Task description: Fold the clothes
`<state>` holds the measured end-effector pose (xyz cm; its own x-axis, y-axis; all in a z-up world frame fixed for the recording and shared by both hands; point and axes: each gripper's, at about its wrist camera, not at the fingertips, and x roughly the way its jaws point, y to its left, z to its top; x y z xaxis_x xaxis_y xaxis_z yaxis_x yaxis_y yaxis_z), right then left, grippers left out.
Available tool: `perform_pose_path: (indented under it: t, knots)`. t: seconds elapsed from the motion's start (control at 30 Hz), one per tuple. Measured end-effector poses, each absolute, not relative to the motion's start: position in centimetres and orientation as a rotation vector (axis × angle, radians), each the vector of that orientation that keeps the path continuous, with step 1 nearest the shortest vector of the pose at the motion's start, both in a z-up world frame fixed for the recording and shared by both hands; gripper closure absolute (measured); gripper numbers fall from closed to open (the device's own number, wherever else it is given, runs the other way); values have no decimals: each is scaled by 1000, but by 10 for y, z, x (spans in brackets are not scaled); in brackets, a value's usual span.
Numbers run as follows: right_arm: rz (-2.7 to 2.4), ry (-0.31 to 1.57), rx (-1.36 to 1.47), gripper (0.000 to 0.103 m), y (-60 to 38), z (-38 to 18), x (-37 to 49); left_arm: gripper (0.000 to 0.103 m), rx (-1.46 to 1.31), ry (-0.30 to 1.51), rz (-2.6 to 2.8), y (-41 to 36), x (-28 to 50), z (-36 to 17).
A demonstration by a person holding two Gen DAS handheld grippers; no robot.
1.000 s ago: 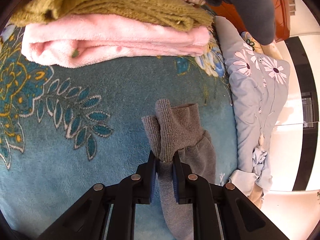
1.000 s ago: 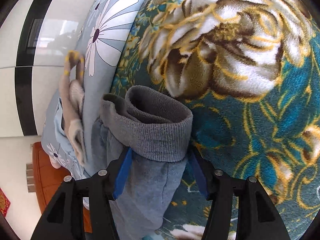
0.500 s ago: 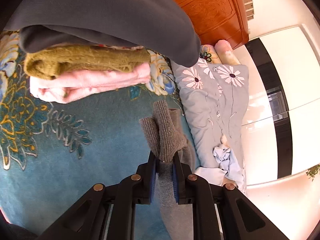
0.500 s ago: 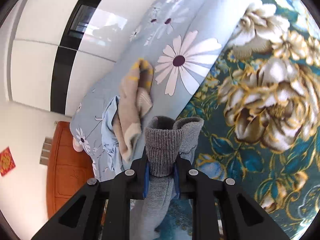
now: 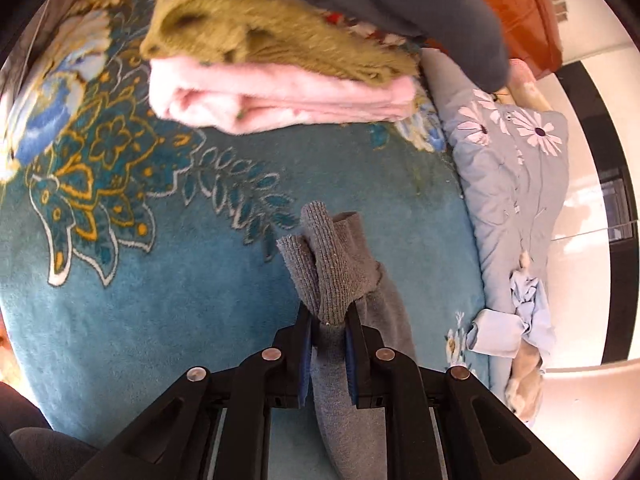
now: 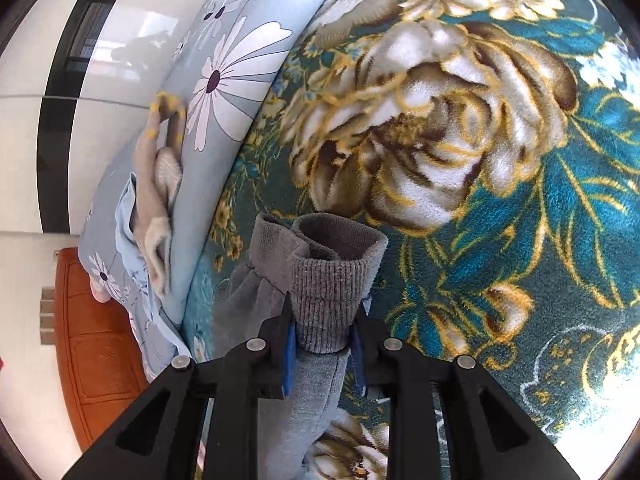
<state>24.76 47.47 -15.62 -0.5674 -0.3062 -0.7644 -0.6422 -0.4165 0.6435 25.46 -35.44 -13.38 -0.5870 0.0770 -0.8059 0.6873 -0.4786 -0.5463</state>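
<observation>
Grey ribbed cuffs [image 5: 332, 276] sit pinched in your left hand-held gripper [image 5: 329, 340]; your right hand-held gripper [image 6: 324, 340], jaws just closed in and eased slightly, clamps another cuff [image 6: 332, 280] of the same grey garment above the teal floral blanket [image 5: 120, 300]. Open blanket lies left. Only the left view shows the folded stack [image 5: 280, 72] ahead; both show the daisy quilt [image 6: 224, 92] bordering the blanket.
</observation>
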Motion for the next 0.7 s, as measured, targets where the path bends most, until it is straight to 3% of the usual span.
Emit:
perform_pose_path:
  t: [0.17,0.27,0.43,0.7]
  knots:
    - [2127,1449,-1348,77,467,-153,241,88,1109,793,-2633,-247,236,-43]
    - [2122,1445,-1349,77,466,-154,241,88,1173,588,-2828,-177,225,-26]
    - [2121,1450,-1354,77,464,-157,242,88,1434,411,-2902,-76,205,-53]
    - [2097,1516,-1357,76,466,-170,248,81,1680,-365,-2811,56,207,-125]
